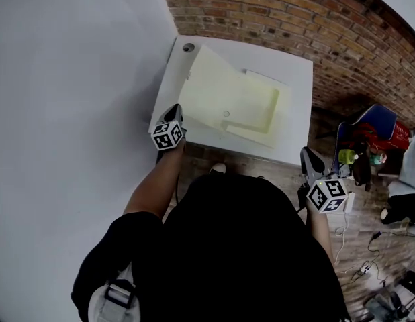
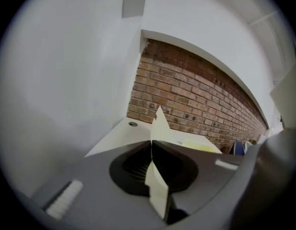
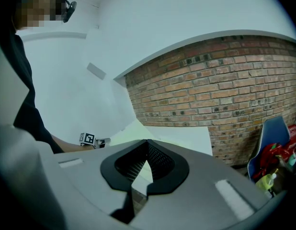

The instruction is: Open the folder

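Left gripper fingers clamp the cover of the pale yellow card folder; the right gripper fingers meet, apparently empty. A yank could drag it off the white bench.

1. Head view: we look steeply down on the tabletop.
2. Left gripper view: low, close to it, facing the brick wall.
3. Right gripper view: farther back; we share both.
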Demonstrator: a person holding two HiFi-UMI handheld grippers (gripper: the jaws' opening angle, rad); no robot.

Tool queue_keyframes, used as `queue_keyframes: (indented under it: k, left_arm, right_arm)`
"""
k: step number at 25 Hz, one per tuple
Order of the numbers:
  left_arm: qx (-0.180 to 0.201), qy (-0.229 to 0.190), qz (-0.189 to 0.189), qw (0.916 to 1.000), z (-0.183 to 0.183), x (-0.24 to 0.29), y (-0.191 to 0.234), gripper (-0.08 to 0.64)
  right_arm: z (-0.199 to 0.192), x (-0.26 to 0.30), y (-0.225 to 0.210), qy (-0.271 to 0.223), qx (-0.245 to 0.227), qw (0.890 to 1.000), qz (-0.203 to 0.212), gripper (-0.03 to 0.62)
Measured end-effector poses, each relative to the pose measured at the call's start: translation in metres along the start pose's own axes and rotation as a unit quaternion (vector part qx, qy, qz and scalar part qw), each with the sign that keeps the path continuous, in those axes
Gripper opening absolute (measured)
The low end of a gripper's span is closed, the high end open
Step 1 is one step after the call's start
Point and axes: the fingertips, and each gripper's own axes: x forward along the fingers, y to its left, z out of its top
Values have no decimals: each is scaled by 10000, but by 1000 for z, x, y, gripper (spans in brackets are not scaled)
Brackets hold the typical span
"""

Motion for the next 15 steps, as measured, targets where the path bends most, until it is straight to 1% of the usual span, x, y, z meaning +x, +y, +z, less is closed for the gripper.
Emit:
queue_keyframes:
  k: [7, 11, 15]
  left_arm:
    - [-238, 236, 234, 9992, -16, 12, 30, 8]
    - [-392, 426, 353, 9977, -33, 16, 46, 11]
    - [-448, 616, 445, 9961, -49, 18, 57, 14]
  right_arm:
    - [2, 3, -4, 27, 50, 9999, -97, 3]
    - [3, 7, -5, 39, 45, 9999, -147, 3]
    - [3, 10, -6, 65, 50, 9998, -164, 3]
